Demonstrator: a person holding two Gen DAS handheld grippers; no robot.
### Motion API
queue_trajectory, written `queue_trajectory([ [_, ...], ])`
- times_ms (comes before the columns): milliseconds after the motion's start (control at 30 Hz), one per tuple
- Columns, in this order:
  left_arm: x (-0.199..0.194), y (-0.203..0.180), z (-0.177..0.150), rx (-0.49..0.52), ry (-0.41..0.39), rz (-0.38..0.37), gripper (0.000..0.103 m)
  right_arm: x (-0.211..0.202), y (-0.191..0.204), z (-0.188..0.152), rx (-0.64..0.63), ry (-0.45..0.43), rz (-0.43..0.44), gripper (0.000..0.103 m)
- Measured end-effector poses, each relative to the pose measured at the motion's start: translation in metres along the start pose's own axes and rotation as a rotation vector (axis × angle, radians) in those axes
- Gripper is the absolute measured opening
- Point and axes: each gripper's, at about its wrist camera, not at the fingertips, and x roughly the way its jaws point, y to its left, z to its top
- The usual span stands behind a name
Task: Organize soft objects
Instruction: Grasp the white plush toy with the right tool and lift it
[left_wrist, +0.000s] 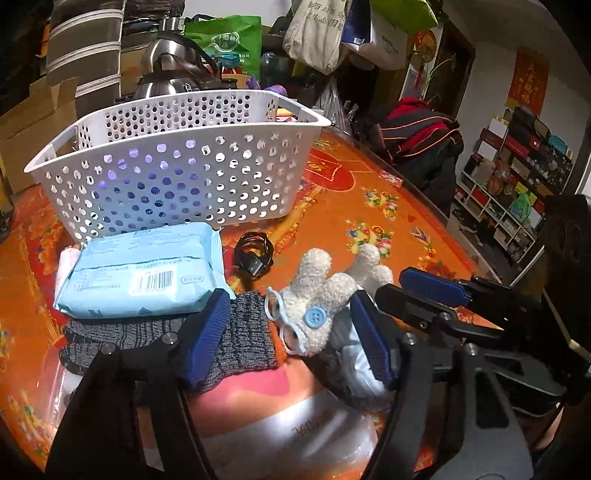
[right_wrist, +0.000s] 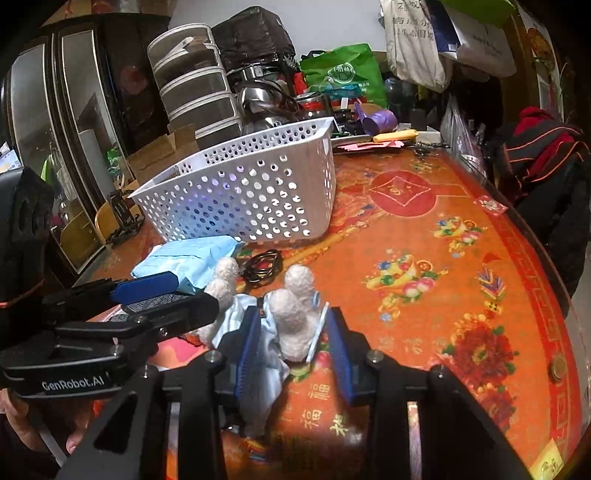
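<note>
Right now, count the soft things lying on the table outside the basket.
3, possibly more hidden: the blue wipes pack before the basket, the grey knit cloth under its near edge, the plush rabbit right of both.

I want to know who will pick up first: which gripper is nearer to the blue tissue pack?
Left. The left gripper sits just in front of the tissue pack, over the grey knit cloth. The right gripper is farther, around the plush rabbit.

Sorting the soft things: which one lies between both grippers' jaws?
The plush rabbit, wearing a blue button; the grey knit cloth and blue wipes pack lie left.
</note>
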Motion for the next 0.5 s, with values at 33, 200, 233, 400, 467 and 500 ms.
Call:
queue_trajectory([
  [33,0.0,0.0,-0.001,0.004,-0.001,-0.005,0.065,0.002,-0.001,0.001,0.002,0.002,0.0,0.034],
  [200,-0.002,-0.003,-0.003,0.033,-0.02,-0.033,0.064,0.004,-0.004,0.002,-0.003,0.006,-0.007,0.031],
  [233,-0.002,-0.004,-0.003,0.036,-0.02,-0.032,0.064,0.003,-0.006,0.002,0.003,0.004,0.004,0.028],
  [400,0.008,-0.002,-0.001,0.023,0.01,-0.048,0.043,0.011,-0.003,0.002,-0.015,0.033,0.034,0.022],
  [467,0.011,0.0,-0.002,0.018,0.023,-0.061,0.034,0.014,-0.003,0.003,-0.014,0.035,0.046,0.022],
  [500,0.012,0.0,-0.002,0.015,0.028,-0.071,0.029,0.016,-0.001,0.003,-0.016,0.035,0.047,0.019],
])
